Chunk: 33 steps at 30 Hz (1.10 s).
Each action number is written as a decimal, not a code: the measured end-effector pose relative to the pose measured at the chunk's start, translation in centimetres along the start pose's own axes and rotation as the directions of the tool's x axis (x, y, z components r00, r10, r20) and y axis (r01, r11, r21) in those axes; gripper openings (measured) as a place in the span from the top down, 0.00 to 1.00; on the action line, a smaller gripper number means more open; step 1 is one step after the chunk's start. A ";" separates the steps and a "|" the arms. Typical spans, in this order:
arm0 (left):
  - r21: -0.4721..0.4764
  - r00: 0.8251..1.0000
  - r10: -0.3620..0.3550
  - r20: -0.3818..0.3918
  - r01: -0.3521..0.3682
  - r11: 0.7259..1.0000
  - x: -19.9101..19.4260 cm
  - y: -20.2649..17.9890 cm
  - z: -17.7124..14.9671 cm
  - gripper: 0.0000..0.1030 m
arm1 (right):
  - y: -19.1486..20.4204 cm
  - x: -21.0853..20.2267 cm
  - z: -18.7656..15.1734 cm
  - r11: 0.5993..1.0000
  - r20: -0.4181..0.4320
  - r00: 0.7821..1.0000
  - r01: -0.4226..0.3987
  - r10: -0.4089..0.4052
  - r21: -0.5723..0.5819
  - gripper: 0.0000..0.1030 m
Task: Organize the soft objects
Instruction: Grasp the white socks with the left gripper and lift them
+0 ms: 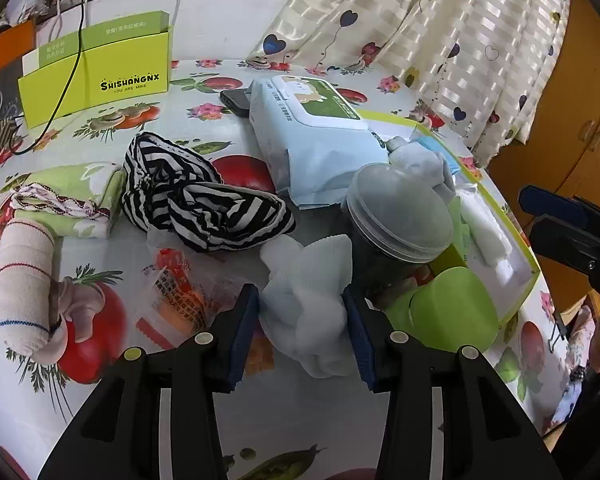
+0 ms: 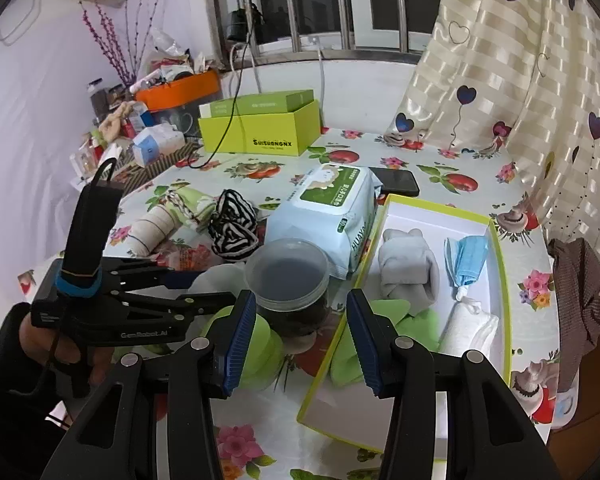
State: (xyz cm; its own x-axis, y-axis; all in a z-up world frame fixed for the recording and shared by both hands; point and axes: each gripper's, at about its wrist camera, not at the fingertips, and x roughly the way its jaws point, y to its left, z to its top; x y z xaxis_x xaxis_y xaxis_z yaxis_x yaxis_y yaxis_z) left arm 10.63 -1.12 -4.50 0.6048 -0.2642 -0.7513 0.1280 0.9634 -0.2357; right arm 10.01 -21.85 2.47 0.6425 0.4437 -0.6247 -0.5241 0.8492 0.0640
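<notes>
Sitting between left gripper (image 1: 302,330) fingers, white cloth (image 1: 308,304)

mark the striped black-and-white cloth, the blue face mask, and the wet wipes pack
Striped black-and-white cloth (image 1: 204,196): left wrist view, middle of the bundle.
Blue face mask (image 2: 468,258): right wrist view, pleated body, inside the box.
Pale blue wet wipes pack (image 2: 320,216): right wrist view, top face.

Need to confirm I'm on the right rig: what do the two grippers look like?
Both the left gripper and the right gripper are black plastic frames with silver rivets and ribbed blue pads on the fingers. The left's side reads "GenRobot.AI", with a blue band around its black upright handle.
</notes>
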 end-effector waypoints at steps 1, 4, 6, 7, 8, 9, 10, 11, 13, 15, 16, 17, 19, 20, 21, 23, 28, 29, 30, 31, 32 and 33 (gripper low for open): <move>0.000 1.000 0.000 0.002 0.000 1.000 0.0 0.0 0.0 0.56 | 0.0 0.0 0.0 1.000 0.000 1.000 -0.005 0.005 0.002 0.55; 0.000 1.000 -0.014 0.015 0.014 1.000 -0.4 0.1 -0.3 0.66 | 0.1 -0.2 0.2 0.999 0.007 1.000 -0.027 0.027 0.017 0.55; -0.002 1.000 -0.013 0.024 0.013 1.000 -0.8 0.1 -0.4 0.72 | 0.1 -0.3 0.3 0.999 0.016 0.999 -0.037 0.037 0.025 0.55; -0.001 1.000 -0.007 0.028 0.007 1.000 -0.9 0.1 -0.4 0.74 | 0.2 -0.5 0.4 0.999 0.024 0.999 -0.038 0.037 0.025 0.55; -0.003 0.999 0.000 0.037 0.000 1.000 -1.2 0.2 -0.5 0.75 | 0.4 -0.7 0.5 0.999 0.030 0.999 -0.037 0.037 0.021 0.55; -0.006 0.999 0.001 0.044 -0.001 1.000 -1.4 0.3 -0.6 0.76 | 0.5 -0.8 0.5 0.999 0.035 0.999 -0.038 0.037 0.016 0.55; -0.012 0.999 -0.001 0.053 0.001 1.000 -1.8 0.4 -0.6 0.76 | 0.8 -1.0 0.6 0.999 0.040 0.998 -0.038 0.038 0.008 0.55; -0.018 0.998 -0.002 0.065 0.003 1.000 -2.3 0.6 -0.7 0.76 | 0.9 -1.0 0.7 0.999 0.044 0.998 -0.039 0.039 0.003 0.55; -0.028 0.996 -0.002 0.086 0.004 1.000 -3.1 0.8 -0.8 0.77 | 1.5 -1.1 0.9 0.999 0.049 0.998 -0.042 0.043 -0.011 0.55; -0.037 0.994 -0.009 0.111 0.013 0.999 -4.2 0.9 -1.0 0.77 | 1.8 -1.1 1.0 0.999 0.044 0.998 -0.044 0.045 -0.020 0.55; -0.042 0.992 -0.013 0.125 0.018 0.999 -4.8 1.1 -1.0 0.77 | 2.1 -1.0 1.1 0.999 0.042 0.998 -0.045 0.046 -0.025 0.55; -0.045 0.990 -0.014 0.141 0.020 0.999 -5.5 1.2 -1.1 0.77 | 2.2 -1.0 1.1 0.998 0.042 0.998 -0.048 0.049 -0.028 0.55; -0.053 0.985 -0.005 0.172 0.014 0.999 -6.8 1.5 -1.2 0.77 | 2.7 -1.0 1.2 0.998 0.041 0.998 -0.055 0.056 -0.035 0.55; -0.059 0.983 -0.001 0.185 0.013 0.998 -7.4 1.8 -1.2 0.77 | 3.0 -0.9 1.3 0.998 0.040 0.998 -0.054 0.056 -0.039 0.55; -0.067 0.980 0.004 0.198 0.010 0.998 -8.0 2.0 -1.2 0.77 | 3.3 -0.8 1.3 0.998 0.038 0.998 -0.054 0.055 -0.042 0.55; -0.085 0.976 0.023 0.218 -0.004 0.996 -9.0 2.7 -1.4 0.77 | 4.0 -0.5 1.4 0.997 0.028 0.998 -0.055 0.057 -0.052 0.55; -0.136 0.967 0.074 0.245 -0.041 0.990 -10.6 4.7 -1.8 0.77 | 6.1 1.0 1.8 0.994 -0.012 0.998 -0.060 0.059 -0.093 0.55; -0.145 0.965 0.085 0.249 -0.049 0.988 -10.9 5.0 -2.0 0.77 | 6.5 1.4 1.8 0.993 -0.022 0.998 -0.064 0.062 -0.103 0.55; -0.150 0.963 0.092 0.251 -0.056 0.987 -11.0 5.2 -2.1 0.77 | 6.9 1.7 1.9 0.992 -0.030 0.997 -0.069 0.066 -0.110 0.55; -0.158 0.961 0.101 0.256 -0.062 0.986 -11.2 5.6 -2.2 0.77 | 7.5 2.1 2.0 0.990 -0.041 0.997 -0.075 0.071 -0.123 0.55; -0.164 0.961 0.105 0.258 -0.064 0.984 -11.4 5.8 -2.4 0.77 | 8.1 2.5 2.1 0.988 -0.050 0.996 -0.079 0.073 -0.135 0.55; -0.167 0.960 0.108 0.259 -0.066 0.984 -11.5 6.0 -2.5 0.77 | 8.5 2.8 2.1 0.986 -0.058 0.996 -0.081 0.073 -0.143 0.55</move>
State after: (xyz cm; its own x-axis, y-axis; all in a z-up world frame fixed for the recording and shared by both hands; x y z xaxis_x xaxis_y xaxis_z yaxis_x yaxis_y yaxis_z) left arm 2.53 7.55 1.19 0.7981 -0.1371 -0.5868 -0.0453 0.9574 -0.2853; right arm 8.53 -12.82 2.86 0.5686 0.4874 -0.6627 -0.6491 0.7607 0.0027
